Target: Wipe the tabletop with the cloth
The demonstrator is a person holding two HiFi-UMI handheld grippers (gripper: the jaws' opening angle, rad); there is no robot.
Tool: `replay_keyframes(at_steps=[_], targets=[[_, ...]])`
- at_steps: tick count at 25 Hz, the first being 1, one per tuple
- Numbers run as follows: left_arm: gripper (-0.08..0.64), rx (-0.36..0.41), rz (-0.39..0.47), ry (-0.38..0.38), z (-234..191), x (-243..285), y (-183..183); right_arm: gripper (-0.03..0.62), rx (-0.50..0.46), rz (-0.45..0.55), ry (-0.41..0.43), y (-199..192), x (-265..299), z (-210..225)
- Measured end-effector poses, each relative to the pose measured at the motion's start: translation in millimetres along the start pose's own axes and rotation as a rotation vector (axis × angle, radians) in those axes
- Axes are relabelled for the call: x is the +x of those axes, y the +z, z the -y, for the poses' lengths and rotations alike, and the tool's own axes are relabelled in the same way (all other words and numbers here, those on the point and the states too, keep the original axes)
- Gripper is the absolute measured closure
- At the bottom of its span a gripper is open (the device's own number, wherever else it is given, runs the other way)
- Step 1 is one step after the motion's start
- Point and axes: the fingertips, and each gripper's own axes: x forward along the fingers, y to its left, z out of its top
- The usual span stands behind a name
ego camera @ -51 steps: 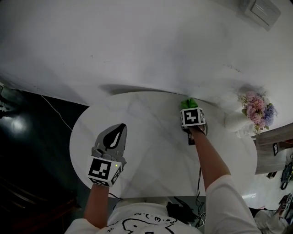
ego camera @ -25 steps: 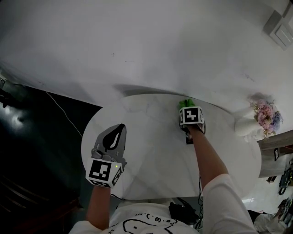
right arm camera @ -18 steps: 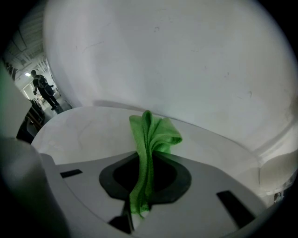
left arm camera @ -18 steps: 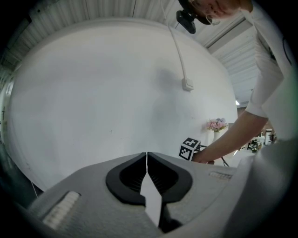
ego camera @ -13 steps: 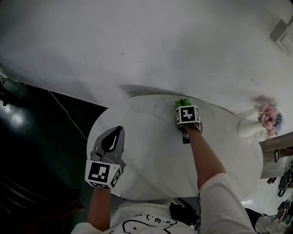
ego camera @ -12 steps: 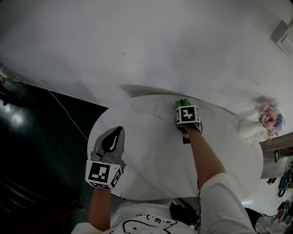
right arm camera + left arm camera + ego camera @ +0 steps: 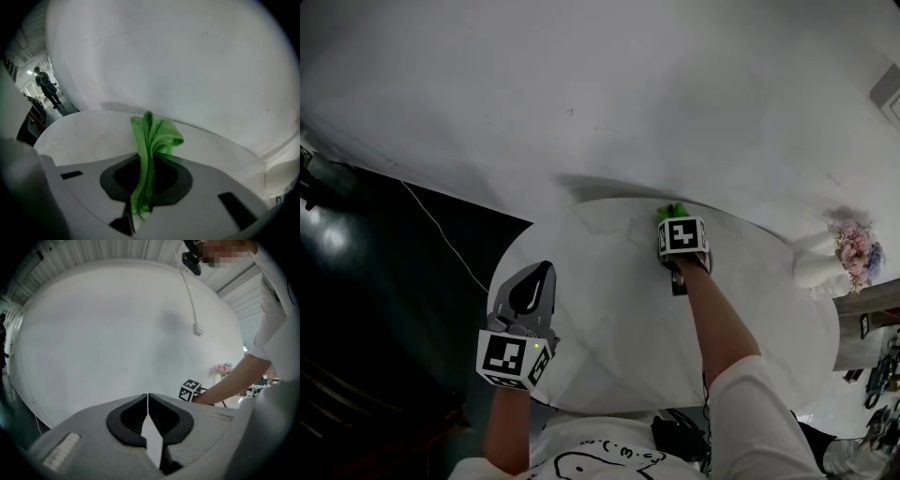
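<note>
Right tongs (image 7: pixel 143 165) slid left, one cloth (image 7: pixel 153 133) clamped

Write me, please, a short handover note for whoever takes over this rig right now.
Left tongs: shut, empty, held over the table's near-left edge.
Right tongs: shut on the green cloth, at the far edge of the tabletop.
Vase of flowers: stands at the table's right side.
Done: the cloth is gripped and at the table. No marks show, so how much is wiped cannot be told.
Left: wipe across the tabletop, steering round the vase.
</note>
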Motion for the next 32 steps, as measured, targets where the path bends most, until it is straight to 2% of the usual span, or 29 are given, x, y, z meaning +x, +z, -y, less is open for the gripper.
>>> replay_keyframes(at_steps=[16, 26, 32], targets=[[0.539, -0.062, 0.011, 0.043, -28.6, -13.6, -7.5, 0.549, -0.066, -0.013, 0.070, 20.6, 8.5, -57.8], [0.539, -0.084, 0.011, 0.060, -45.1, -24.2, -14.3, 0.549, -0.005, 0.000, 0.187, 34.8, 12.9, -108.0], [0.538, -0.106, 0.008, 0.066, -56.0, -30.1, -22.9, 0.549, 0.029, 0.009, 0.290, 37.6, 12.3, -139.4]])
